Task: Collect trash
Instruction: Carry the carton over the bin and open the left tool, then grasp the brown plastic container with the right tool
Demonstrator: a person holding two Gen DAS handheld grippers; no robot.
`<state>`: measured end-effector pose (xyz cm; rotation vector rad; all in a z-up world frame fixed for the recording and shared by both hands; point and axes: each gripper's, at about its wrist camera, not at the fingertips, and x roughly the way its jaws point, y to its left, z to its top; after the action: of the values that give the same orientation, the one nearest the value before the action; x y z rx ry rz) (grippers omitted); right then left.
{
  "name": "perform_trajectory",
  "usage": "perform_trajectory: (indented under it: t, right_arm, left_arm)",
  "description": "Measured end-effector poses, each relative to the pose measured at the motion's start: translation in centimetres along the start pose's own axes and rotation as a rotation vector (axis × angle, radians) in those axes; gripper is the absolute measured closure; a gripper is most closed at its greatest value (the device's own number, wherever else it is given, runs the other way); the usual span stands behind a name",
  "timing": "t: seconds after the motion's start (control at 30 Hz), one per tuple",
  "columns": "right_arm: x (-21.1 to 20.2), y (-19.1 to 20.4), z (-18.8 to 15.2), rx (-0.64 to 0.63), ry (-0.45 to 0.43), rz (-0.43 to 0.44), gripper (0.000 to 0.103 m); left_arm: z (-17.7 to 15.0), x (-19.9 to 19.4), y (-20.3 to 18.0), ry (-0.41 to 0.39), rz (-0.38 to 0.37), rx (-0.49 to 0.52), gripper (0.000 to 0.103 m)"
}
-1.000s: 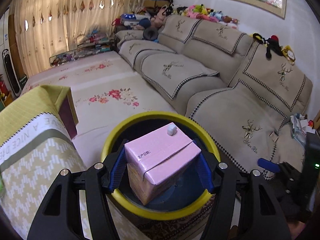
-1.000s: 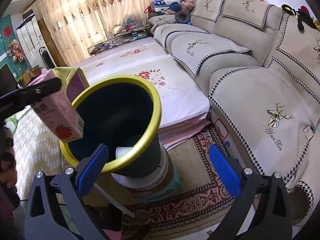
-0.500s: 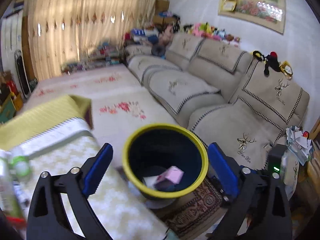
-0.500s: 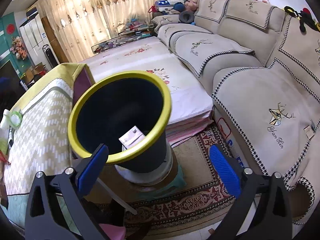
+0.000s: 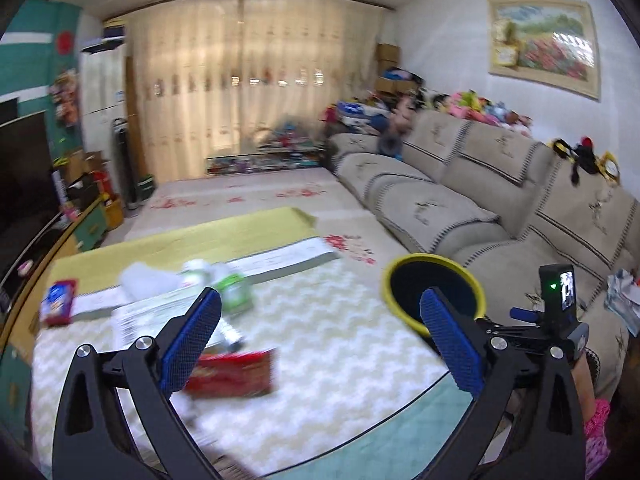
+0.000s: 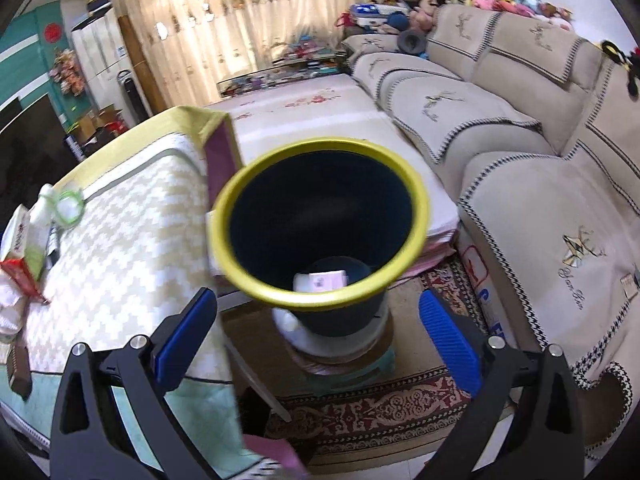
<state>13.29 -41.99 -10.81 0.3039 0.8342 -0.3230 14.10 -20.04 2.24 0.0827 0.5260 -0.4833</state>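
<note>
The pink carton (image 6: pixel 320 280) lies at the bottom of the yellow-rimmed bin (image 6: pixel 256 280), straight ahead of and below the right hand-held gripper (image 6: pixel 318 336), so that piece of trash is collected. The step in hand, as I judge it, is the turn to the next piece. The left hand-held gripper (image 5: pixel 320 340) has just been opening; its blue pads (image 5: pixel 192 340) now stand spread wide with nothing between them, and it faces the cloth-covered surface (image 5: pixel 340 360). Just ahead of its left finger lies a red packet (image 5: pixel 236 372); farther ahead are a green-and-white bottle (image 5: pixel 234 290), something white and crumpled (image 5: pixel 148 278), and off to the left a small red-and-blue packet (image 5: pixel 59 307), all blurred. The bin sits ahead of its right finger, beside the surface's edge. The right hand-held gripper is likewise spread and empty, aimed down at the bin's mouth.

Next, the left hand-held gripper probably needs to lower over the red packet, straddle it, and close.
</note>
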Motion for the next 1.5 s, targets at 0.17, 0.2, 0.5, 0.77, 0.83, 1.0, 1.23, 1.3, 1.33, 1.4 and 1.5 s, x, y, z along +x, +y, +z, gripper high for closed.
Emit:
perform_trajectory:
  t: [0.17, 0.2, 0.5, 0.77, 0.83, 1.0, 1.23, 1.3, 1.33, 1.4, 1.5]
  right_arm:
    - [-0.2, 5.4, -0.6, -0.092, 0.017, 0.071, 0.007]
    - [-0.2, 6.8, -0.7, -0.112, 0.023, 0.092, 0.007]
    - [-2.9, 19.3, -3.6, -0.323, 0.073, 0.347, 0.006]
    - [-5.8, 29.4, -8.1, -0.507, 0.107, 0.513, 0.006]
    - [-5.7, 31.0, -9.5, -0.535, 0.128, 0.538, 0.006]
    - [-5.0, 33.1, -11.3, -0.565, 0.154, 0.546, 0.012]
    - [-3.1, 34.6, -12.3, -0.58, 0.171, 0.505, 0.024]
    - [-3.1, 34.7, -12.2, -0.583, 0.149, 0.49, 0.038]
    - [-3.1, 34.6, -12.1, -0.578, 0.147, 0.494, 0.04]
    - [-3.0, 34.3, -11.9, -0.564, 0.154, 0.515, 0.041]
    - [-3.1, 34.1, -11.7, -0.565, 0.146, 0.516, 0.041]
  left_arm:
    - [-2.4, -3.6, 5.3, 0.005, 0.101, -0.045, 0.005]
    - [-2.8, -4.2, 6.1, 0.005, 0.118, -0.055, 0.005]
    - [-7.1, -9.0, 15.1, 0.002, 0.308, -0.2, 0.005]
    - [-8.2, -11.4, 16.9, -0.031, 0.335, -0.237, 0.005]
    - [-8.4, -11.9, 17.0, -0.035, 0.339, -0.235, 0.005]
    - [-8.5, -12.2, 16.9, -0.032, 0.347, -0.244, 0.005]
    - [-8.9, -11.9, 16.9, -0.023, 0.344, -0.253, 0.005]
    - [-9.1, -11.6, 16.9, -0.018, 0.344, -0.254, 0.005]
    - [-9.2, -11.5, 16.9, -0.015, 0.343, -0.256, 0.005]
    - [-9.3, -11.1, 16.9, -0.006, 0.338, -0.258, 0.005]
    - [-9.3, -10.6, 16.7, 0.002, 0.332, -0.253, 0.005]
